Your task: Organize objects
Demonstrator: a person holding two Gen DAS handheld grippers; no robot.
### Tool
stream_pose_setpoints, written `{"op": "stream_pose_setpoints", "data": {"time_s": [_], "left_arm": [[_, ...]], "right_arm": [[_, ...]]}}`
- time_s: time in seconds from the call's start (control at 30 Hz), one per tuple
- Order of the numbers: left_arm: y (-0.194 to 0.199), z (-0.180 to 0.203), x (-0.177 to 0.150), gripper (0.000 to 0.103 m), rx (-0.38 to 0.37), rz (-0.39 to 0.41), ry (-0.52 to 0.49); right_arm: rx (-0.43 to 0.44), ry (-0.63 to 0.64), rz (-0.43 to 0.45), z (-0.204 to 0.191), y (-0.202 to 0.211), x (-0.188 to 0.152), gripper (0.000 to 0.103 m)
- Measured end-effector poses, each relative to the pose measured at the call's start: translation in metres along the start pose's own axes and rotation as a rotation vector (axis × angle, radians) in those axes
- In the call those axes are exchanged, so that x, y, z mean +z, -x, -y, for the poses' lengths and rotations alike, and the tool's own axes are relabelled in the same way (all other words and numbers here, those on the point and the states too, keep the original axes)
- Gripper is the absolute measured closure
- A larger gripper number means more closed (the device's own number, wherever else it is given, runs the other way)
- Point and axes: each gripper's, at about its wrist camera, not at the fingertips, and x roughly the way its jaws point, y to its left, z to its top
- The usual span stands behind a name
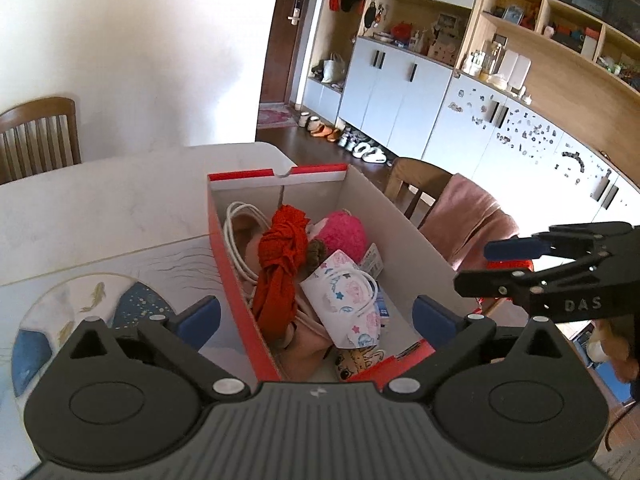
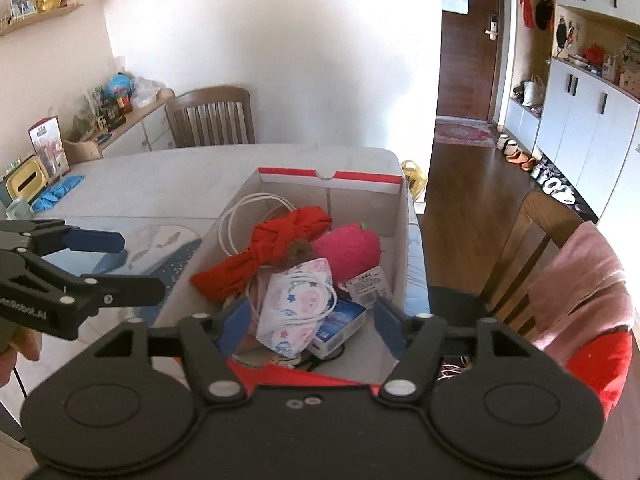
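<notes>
A red cardboard box (image 1: 230, 272) (image 2: 400, 240) stands open on the white table (image 1: 100, 200) (image 2: 160, 184). In it lie a red knotted cloth (image 1: 280, 256) (image 2: 272, 248), a pink plush toy (image 1: 344, 232) (image 2: 348, 248), a patterned face mask (image 1: 352, 300) (image 2: 296, 308), a white cable (image 1: 236, 232) (image 2: 240, 216) and a small blue box (image 2: 340, 324). My left gripper (image 1: 316, 316) is open and empty above the box's near end. My right gripper (image 2: 308, 320) is open and empty over the box, its fingers either side of the mask.
A fish-patterned placemat (image 1: 60, 312) (image 2: 160, 248) lies left of the box. Wooden chairs stand at the far side (image 2: 212, 116) and at the right, one draped with a pink cloth (image 1: 468, 220) (image 2: 580, 280). Blue gloves (image 2: 56, 192) lie at the table's left.
</notes>
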Motion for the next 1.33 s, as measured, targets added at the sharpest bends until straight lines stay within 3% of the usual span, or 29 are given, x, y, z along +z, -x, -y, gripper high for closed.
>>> {"op": "stream_pose_setpoints", "data": {"time_s": [0.1,0.23,0.57,0.77,1.33], "left_arm": [[0.009,0.001,-0.003,0.0,0.005,0.019,-0.018],[0.018,0.0,-0.007,0.0,-0.009,0.031,-0.021],[0.041,0.003,-0.016,0.0,-0.005,0.094,-0.06],[0.048,0.004,-0.021,0.0,-0.031,0.105,-0.061],[0.052,0.0,-0.033,0.0,-0.009,0.092,-0.074]], "right_arm": [[-0.009,-0.006,0.03,-0.007,0.008,-0.006,0.01],[-0.014,-0.006,0.068,-0.016,0.017,-0.012,0.001],[-0.007,-0.044,0.139,-0.029,0.035,-0.026,0.001],[-0.015,-0.047,0.143,-0.035,0.039,-0.035,0.001],[-0.025,-0.061,0.129,-0.042,0.039,-0.04,0.001]]}}
